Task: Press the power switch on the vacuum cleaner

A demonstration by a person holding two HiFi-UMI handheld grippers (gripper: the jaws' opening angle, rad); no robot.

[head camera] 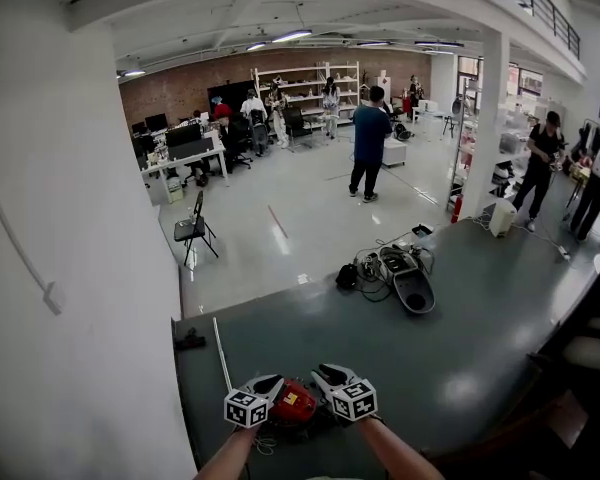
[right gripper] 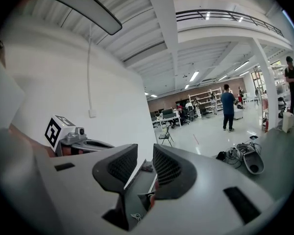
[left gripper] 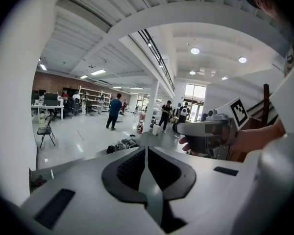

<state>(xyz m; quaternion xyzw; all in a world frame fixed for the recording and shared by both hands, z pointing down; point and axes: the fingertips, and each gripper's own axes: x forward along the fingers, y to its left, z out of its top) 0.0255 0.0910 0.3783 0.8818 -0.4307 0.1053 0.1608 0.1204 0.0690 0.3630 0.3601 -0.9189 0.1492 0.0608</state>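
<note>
A red device with a yellow label [head camera: 293, 405] lies low on the dark grey floor, between my two grippers and just in front of the person's arms; it is too hidden to tell what it is. My left gripper [head camera: 273, 381] is to its left with its jaws together and nothing between them [left gripper: 146, 153]. My right gripper [head camera: 327, 373] is to its right, its jaws a little apart [right gripper: 144, 163], with a bit of red [right gripper: 152, 199] showing low in the gap. A grey machine with coiled cables [head camera: 408, 280] lies farther off.
A white wall [head camera: 70, 268] stands close on the left. A thin white rod [head camera: 221, 353] and a small dark object [head camera: 190, 341] lie by it. A black chair [head camera: 193, 228], a white pillar [head camera: 485, 128] and several people stand beyond. Stairs [head camera: 590, 348] rise at the right.
</note>
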